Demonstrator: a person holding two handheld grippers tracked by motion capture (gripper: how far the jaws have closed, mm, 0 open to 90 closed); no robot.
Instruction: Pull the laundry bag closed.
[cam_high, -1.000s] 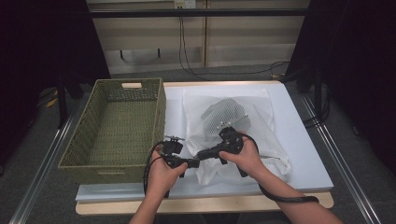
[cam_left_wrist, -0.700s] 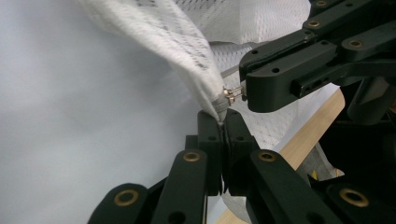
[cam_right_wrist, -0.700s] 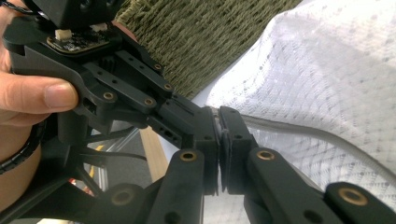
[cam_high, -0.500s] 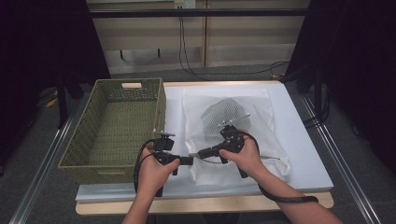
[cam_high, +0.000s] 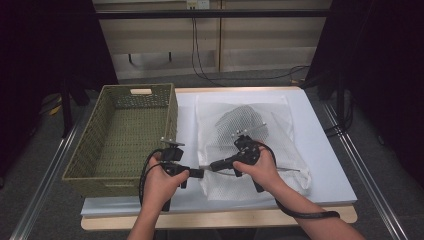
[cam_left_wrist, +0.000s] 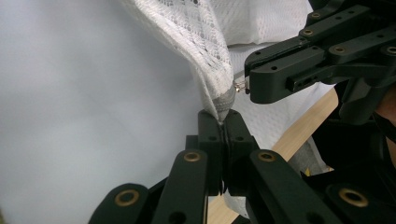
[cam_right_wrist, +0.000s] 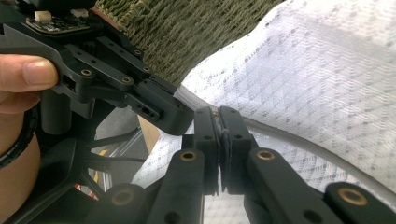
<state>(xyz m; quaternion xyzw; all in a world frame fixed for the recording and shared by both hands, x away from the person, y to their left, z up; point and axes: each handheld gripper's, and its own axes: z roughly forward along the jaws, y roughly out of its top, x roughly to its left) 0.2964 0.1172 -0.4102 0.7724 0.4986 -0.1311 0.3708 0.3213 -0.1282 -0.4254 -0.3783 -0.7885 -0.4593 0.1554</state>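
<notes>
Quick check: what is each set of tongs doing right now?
Left tongs: closed on the corner of the mesh laundry bag.
Right tongs: closed on the bag's zipper pull.

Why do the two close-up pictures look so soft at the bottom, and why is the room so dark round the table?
In the left gripper view the near black links blur, while the mesh bag corner at the left gripper is sharp. In the right gripper view the right gripper is crisp, the near links soft. In the high view light falls on the table; surroundings stay black.
</notes>
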